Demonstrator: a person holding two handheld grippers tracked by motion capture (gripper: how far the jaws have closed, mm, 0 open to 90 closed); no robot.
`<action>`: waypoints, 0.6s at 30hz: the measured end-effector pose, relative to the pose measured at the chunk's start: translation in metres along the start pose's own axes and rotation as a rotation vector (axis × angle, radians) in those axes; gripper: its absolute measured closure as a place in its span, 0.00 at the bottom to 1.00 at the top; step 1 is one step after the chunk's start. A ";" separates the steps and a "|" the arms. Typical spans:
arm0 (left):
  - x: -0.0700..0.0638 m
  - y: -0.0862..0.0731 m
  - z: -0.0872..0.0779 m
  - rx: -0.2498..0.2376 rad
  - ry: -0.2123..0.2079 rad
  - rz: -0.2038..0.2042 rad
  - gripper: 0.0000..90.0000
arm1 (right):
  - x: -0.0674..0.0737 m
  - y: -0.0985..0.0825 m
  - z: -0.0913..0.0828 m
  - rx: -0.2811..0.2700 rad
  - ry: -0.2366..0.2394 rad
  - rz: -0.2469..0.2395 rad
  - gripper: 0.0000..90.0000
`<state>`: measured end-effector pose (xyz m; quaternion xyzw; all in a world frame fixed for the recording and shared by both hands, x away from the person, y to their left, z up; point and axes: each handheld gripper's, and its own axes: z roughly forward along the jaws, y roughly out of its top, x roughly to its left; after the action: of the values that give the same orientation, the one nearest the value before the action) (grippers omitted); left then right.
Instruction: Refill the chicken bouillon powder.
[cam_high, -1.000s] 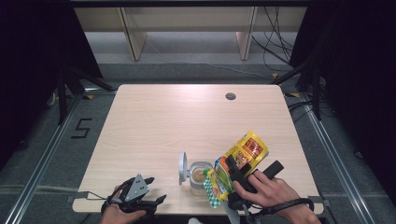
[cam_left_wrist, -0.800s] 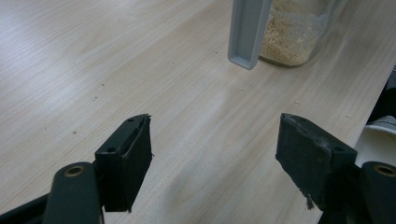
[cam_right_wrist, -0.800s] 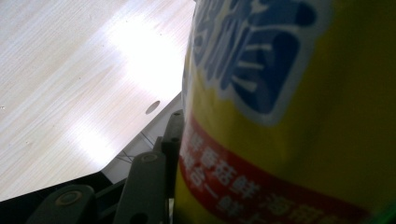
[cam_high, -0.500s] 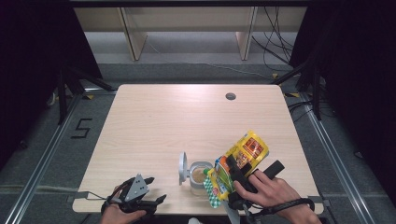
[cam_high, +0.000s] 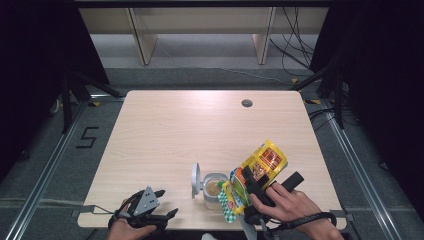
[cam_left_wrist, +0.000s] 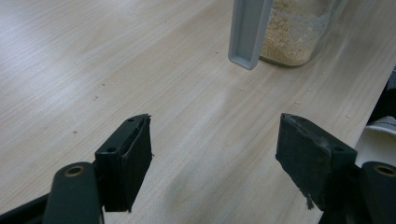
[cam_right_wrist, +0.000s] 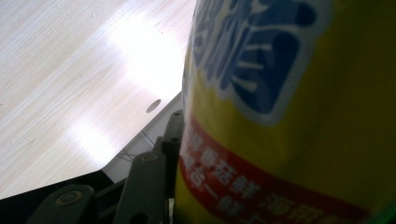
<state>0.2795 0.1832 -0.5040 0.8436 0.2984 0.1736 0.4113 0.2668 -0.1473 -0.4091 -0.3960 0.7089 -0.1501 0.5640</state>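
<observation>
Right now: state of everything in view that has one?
Jar: upright, open, partly filled with tan granules.
Jar lid: flipped up on the jar's left.
Snack bag: clamped, tilted over the jar.
Right hand-held gripper: shut on the bag.
Left hand-held gripper: open, empty.

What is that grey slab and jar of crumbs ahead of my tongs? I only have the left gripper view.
Observer: It is a clear jar with its grey lid hinged open beside it, standing near the table's front edge.
Operator: Is anything above it?
Observer: Yes. The right tongs hold a yellow snack bag, tilted, its lower end at the jar's right rim.
Operator: Are they really clamped on it?
Observer: In the right gripper view a black jaw lies flat against the bag's yellow and red print, so it looks gripped.
Operator: And my own tongs?
Observer: The left tongs are open over bare wood, nothing between them.
</observation>
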 end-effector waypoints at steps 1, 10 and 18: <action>-0.001 0.000 0.000 -0.006 -0.005 -0.004 0.29 | 0.001 0.000 0.000 -0.001 -0.001 0.010 0.71; 0.001 0.000 0.000 0.007 0.005 0.008 0.29 | 0.000 0.000 0.000 -0.003 -0.001 -0.006 0.71; -0.002 0.000 0.001 -0.017 -0.006 -0.018 0.29 | 0.000 0.000 -0.001 0.006 0.004 -0.005 0.71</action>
<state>0.2788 0.1815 -0.5050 0.8378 0.3036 0.1700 0.4208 0.2661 -0.1476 -0.4086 -0.3956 0.7088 -0.1543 0.5633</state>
